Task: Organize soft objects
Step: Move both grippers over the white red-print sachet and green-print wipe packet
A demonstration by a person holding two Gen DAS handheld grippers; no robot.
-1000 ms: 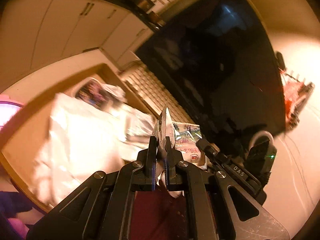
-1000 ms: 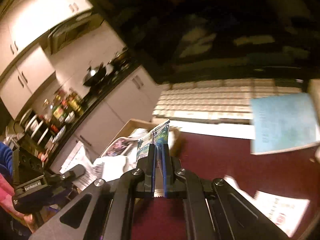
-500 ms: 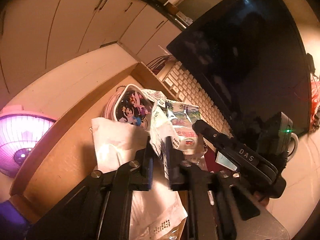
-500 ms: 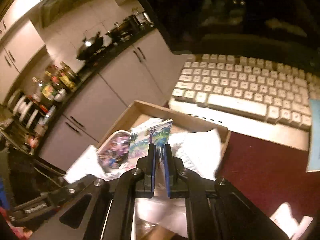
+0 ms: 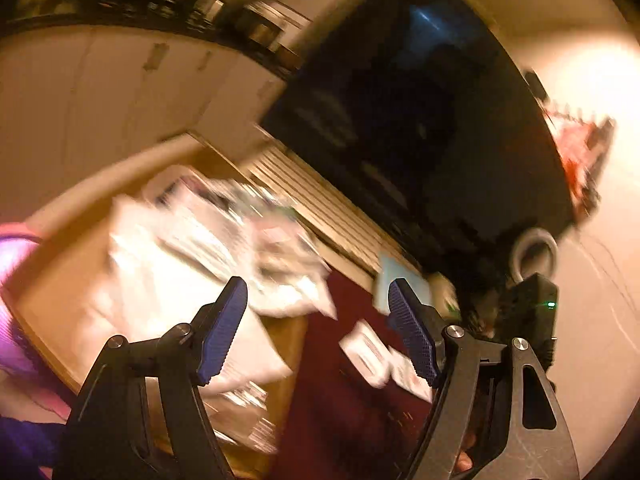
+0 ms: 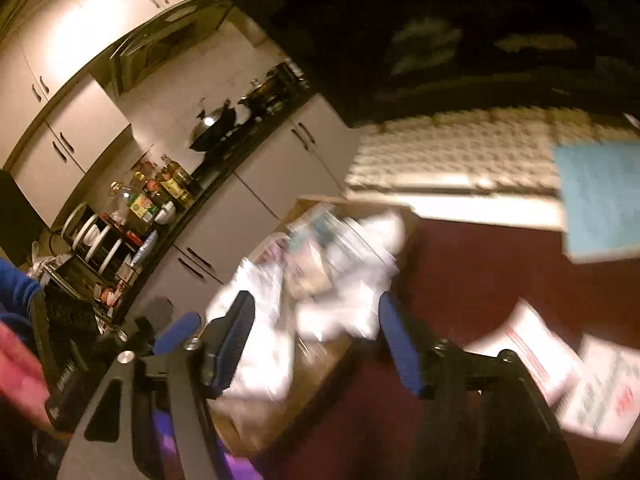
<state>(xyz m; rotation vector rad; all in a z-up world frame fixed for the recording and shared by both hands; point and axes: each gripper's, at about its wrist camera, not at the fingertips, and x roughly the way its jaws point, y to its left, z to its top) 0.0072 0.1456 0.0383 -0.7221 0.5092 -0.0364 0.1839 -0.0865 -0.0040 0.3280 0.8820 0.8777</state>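
Note:
A cardboard box [image 5: 60, 284] holds a blurred pile of soft packets and white bags [image 5: 224, 240]; the box edge [image 6: 316, 202] and pile [image 6: 340, 272] also show in the right wrist view. My left gripper [image 5: 318, 328] is open and empty, above the box's near corner. My right gripper [image 6: 316, 340] is open and empty, just above the pile. More flat white packets [image 5: 368, 354] lie on the dark red mat [image 5: 344, 412]; they also show in the right wrist view [image 6: 560, 376].
A white keyboard [image 6: 452, 152] and a dark monitor [image 5: 420, 120] stand behind the box. A light blue pad [image 6: 596, 196] lies on the mat by the keyboard. A mug [image 5: 534, 256] stands at the right. Kitchen cabinets are behind.
Both grippers have opened and let go of the snack packet they held together; it now lies in the box pile. Both cameras are pulling back, blurred.

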